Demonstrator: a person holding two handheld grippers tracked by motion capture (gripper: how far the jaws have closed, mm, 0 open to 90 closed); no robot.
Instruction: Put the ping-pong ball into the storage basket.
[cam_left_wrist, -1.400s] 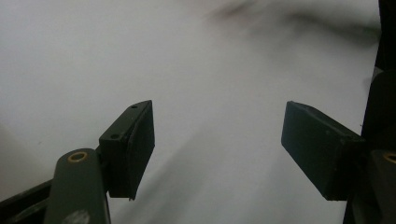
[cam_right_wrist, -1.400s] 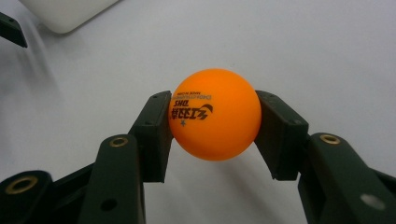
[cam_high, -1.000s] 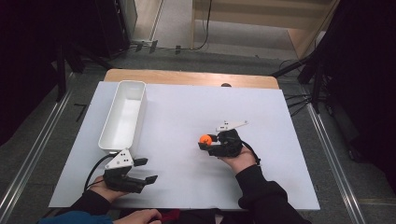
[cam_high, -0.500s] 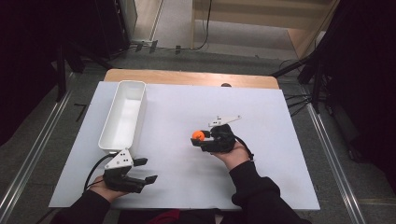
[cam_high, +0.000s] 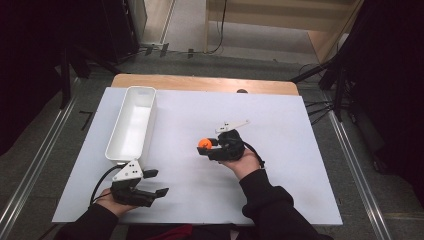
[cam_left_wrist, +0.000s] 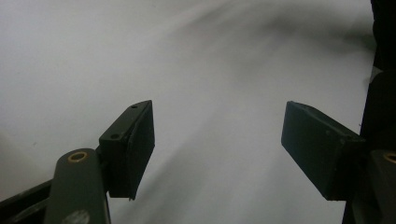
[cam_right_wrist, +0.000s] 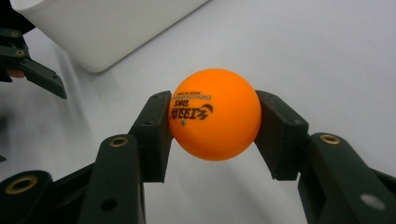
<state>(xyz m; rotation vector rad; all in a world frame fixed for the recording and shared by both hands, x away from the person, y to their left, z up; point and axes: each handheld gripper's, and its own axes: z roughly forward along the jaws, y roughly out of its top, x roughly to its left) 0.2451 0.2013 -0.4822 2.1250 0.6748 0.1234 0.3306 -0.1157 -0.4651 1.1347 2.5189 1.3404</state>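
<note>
An orange ball (cam_right_wrist: 214, 120), printed with dark lettering that reads upside down in the right gripper view, sits clamped between the two black pads of the right gripper (cam_right_wrist: 212, 135), one pad pressed against each side of it, with the white sheet visible beneath. In the high view the orange ball (cam_high: 203, 144) is held over the middle of the white sheet (cam_high: 280, 150) that covers the table, a little toward the right of centre, and the right gripper (cam_high: 207, 148) points toward the sheet's left side with the person's right hand (cam_high: 242, 162) wrapped under it. A long white bin (cam_high: 131, 125) lies on the left part of the sheet, its length running from near the far edge toward the near edge, well apart from the ball; its near end shows as a pale wall (cam_right_wrist: 107, 32) in the right gripper view. The left gripper (cam_high: 155, 182) rests near the near left corner of the sheet, just before the bin's near end, held in the left hand (cam_high: 112, 202). Its jaws stand wide apart with nothing but bare white surface between them (cam_left_wrist: 217, 149).
</note>
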